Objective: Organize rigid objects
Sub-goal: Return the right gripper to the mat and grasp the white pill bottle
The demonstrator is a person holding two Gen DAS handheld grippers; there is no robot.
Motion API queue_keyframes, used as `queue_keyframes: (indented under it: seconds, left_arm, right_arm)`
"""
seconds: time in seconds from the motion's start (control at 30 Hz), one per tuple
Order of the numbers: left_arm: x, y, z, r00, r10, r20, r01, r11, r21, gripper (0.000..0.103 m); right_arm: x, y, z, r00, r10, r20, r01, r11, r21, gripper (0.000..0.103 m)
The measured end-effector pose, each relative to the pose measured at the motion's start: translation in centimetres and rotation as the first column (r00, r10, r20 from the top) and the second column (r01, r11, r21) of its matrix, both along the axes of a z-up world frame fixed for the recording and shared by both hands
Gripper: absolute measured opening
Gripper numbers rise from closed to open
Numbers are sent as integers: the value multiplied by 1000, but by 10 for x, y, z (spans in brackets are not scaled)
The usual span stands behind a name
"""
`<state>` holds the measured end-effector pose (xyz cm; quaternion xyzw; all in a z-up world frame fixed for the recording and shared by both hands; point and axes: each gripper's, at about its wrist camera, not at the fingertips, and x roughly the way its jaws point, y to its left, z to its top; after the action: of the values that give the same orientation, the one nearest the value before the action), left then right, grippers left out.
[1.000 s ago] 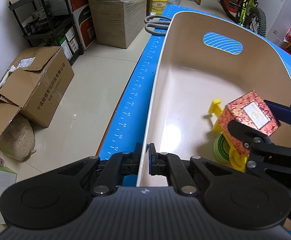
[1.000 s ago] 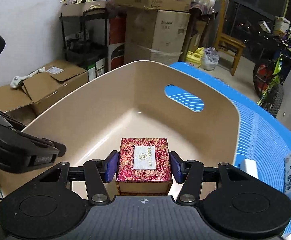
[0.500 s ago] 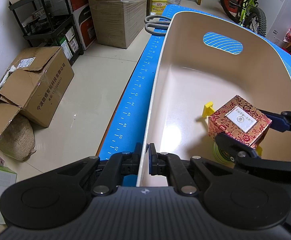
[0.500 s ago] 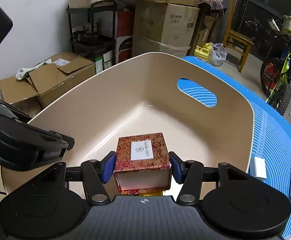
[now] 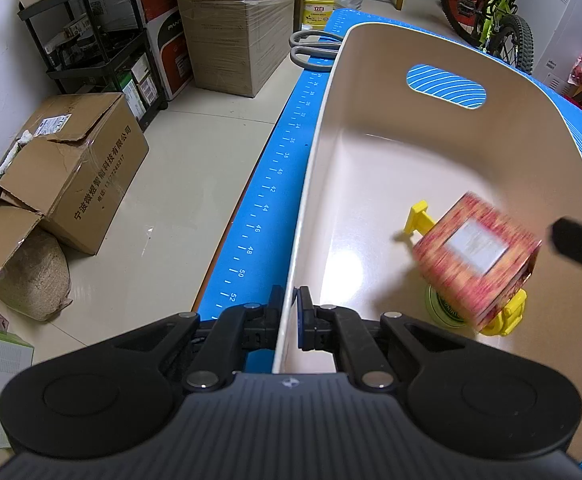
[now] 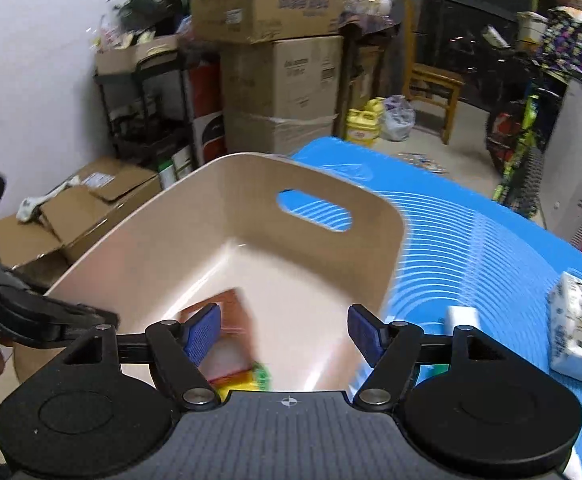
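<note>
While the bin point(image 5: 375, 160) sits on the blue mat point(image 5: 269, 184), its near wall is clamped between the closed pads of the left gripper point(image 5: 289, 316), one pad outside the rim and one inside. The red box point(image 5: 477, 262) is seen inside the bin, blurred and tilted, resting on or just above a yellow toy point(image 5: 421, 218) and a green-labelled tin point(image 5: 443, 308), so whether it has fully settled can't be told. The right gripper point(image 6: 285, 336) is held above the bin's near end with its jaws spread wide; they have just been opening, and nothing is pressed by the blue pads point(image 6: 203, 334), though the box is glimpsed low in the bin behind the left one. Only a dark tip of that gripper is caught at the right edge of the left wrist view. Scissors point(image 5: 315, 50) are lying on the mat just past the bin's far left corner. A white block point(image 6: 461, 316) and a patterned carton point(image 6: 577, 328) are found on the mat to the bin's right. Beyond the bin, cardboard boxes point(image 6: 283, 92), a shelf point(image 6: 147, 104) and a bike point(image 5: 491, 12) are visible.
</note>
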<state>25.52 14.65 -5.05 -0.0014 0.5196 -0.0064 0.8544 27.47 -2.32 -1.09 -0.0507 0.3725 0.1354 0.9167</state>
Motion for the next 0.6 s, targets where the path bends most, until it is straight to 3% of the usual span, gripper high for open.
queue_keyframes:
  seconds: [0.27, 0.6]
  left_arm:
    - [0, 4, -1, 1000, 1, -2, -1, 1000, -2, 9]
    - [-1, 3, -1, 1000, 4, -1, -4, 1000, -5, 9]
  right_arm:
    - [-2, -71, -2, 984, -177, 7, 177, 984, -9, 76]
    - [-6, -150, -30, 941, -338, -30, 333, 937, -107, 76]
